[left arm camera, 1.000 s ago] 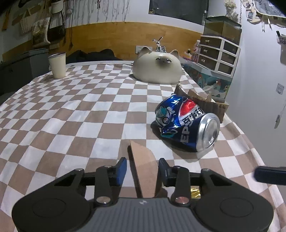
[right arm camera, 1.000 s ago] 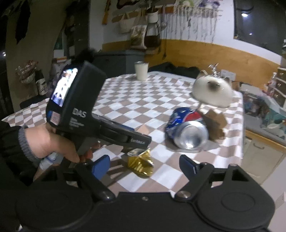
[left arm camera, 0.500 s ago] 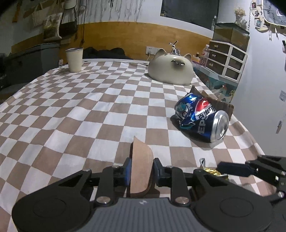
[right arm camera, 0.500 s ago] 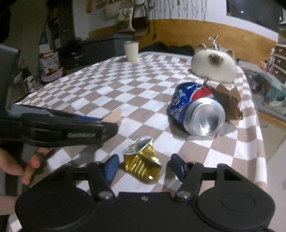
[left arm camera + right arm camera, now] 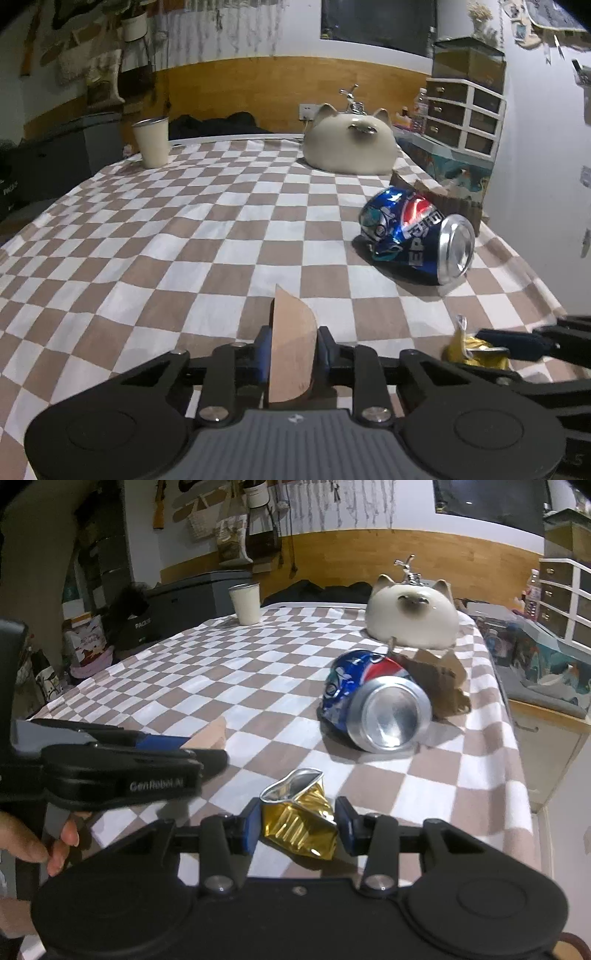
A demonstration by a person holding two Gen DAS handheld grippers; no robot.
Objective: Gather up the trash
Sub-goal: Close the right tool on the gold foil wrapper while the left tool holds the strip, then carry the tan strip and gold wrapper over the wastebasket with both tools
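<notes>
both grippers at the near right corner of the checkered table, each with a piece of trash between its pads.

left to right: the left gripper point(image 5: 291, 350) is clamped on a flat brown cardboard piece point(image 5: 291, 343) standing on edge; wide bare brown-and-white checkered tablecloth point(image 5: 155, 236) lies ahead, up to a cream metal cup point(image 5: 152, 142) near the far edge. the right gripper point(image 5: 297, 821) is closing around a crumpled gold foil wrapper point(image 5: 301, 821); pad contact cannot be told. beyond, a crushed blue pepsi can point(image 5: 376, 710) lies on its side against torn brown cardboard point(image 5: 443, 686) by the right edge, before a cream cat-shaped ceramic bowl point(image 5: 412, 614).
</notes>
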